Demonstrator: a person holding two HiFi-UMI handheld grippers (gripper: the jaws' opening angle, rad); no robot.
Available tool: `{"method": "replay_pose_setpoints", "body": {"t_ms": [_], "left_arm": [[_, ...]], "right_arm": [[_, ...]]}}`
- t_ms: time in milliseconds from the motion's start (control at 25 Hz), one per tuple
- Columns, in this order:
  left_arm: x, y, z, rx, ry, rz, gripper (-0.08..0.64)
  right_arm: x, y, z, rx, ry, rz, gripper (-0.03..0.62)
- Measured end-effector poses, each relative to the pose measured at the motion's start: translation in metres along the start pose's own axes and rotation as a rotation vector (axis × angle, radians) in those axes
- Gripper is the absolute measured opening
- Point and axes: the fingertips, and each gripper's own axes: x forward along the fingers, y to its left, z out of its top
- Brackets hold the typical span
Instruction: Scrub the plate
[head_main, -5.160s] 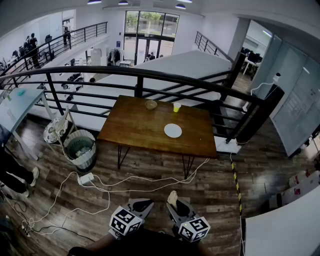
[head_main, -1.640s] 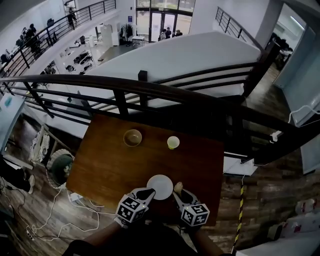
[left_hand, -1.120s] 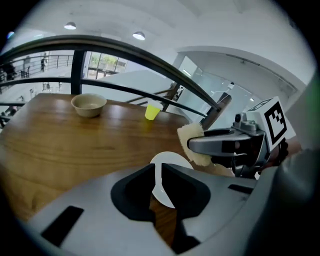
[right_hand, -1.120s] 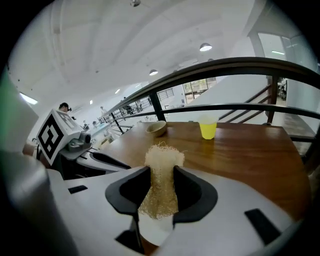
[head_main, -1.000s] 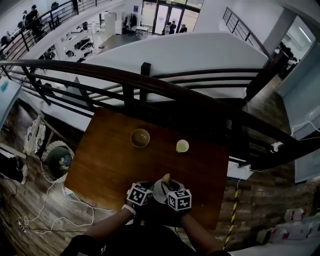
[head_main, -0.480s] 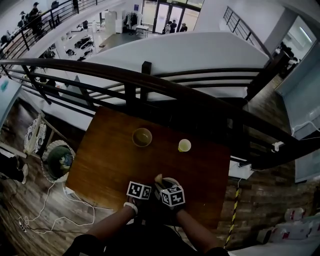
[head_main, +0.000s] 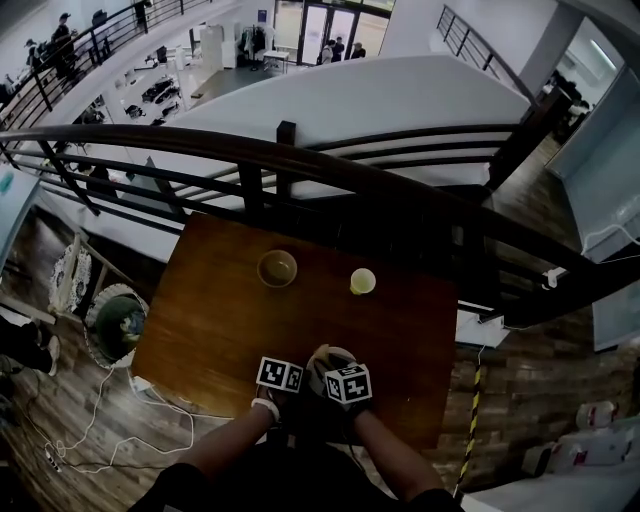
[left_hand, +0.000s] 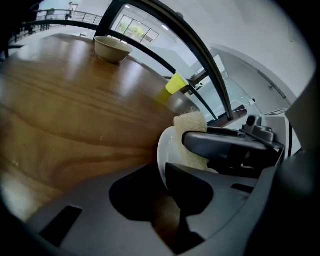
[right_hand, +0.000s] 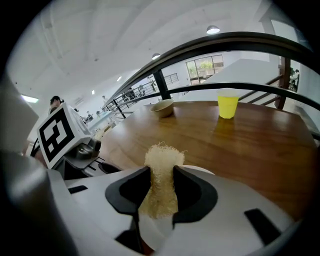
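Left gripper (left_hand: 169, 175) clamped on the rim of the plate (left_hand: 164, 150) near the front edge of the table (head_main: 215, 320); right gripper (right_hand: 161, 182) pinching the sponge (right_hand: 161, 162).
The thin rim hold may slip if the sponge pushes hard, and the plate could then drop off the edge. In the head view, both grippers cover most of the plate.

Nothing readable: the right claw's cube (head_main: 349, 383) and left claw's cube (head_main: 281, 374) show only coded squares.
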Motion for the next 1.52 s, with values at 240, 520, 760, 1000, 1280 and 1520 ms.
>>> {"method": "replay_pose_setpoints", "body": {"t_ms": [240, 520, 760, 1000, 1280, 1520], "left_arm": [[0.003, -0.001, -0.001, 0.010, -0.002, 0.012, 0.084], [0.004, -0.002, -0.001, 0.005, -0.006, 0.021, 0.084], [0.005, 0.000, -0.002, -0.003, -0.010, 0.025, 0.084], [0.005, -0.002, -0.005, -0.001, -0.011, 0.019, 0.084], [0.003, -0.001, -0.005, 0.008, -0.014, 0.015, 0.084], [0.004, -0.003, -0.004, 0.011, -0.013, 0.010, 0.083]], "right_arm": [[-0.021, -0.040, -0.012, 0.065, -0.027, -0.066, 0.149], [-0.057, -0.085, -0.023, 0.179, -0.078, -0.124, 0.149], [-0.074, -0.103, -0.023, 0.263, -0.127, -0.158, 0.149], [-0.059, -0.072, -0.010, 0.223, -0.126, -0.102, 0.149], [-0.011, 0.004, -0.005, 0.079, -0.036, 0.028, 0.149], [0.009, 0.012, -0.014, 0.050, 0.025, 0.048, 0.149]]}}
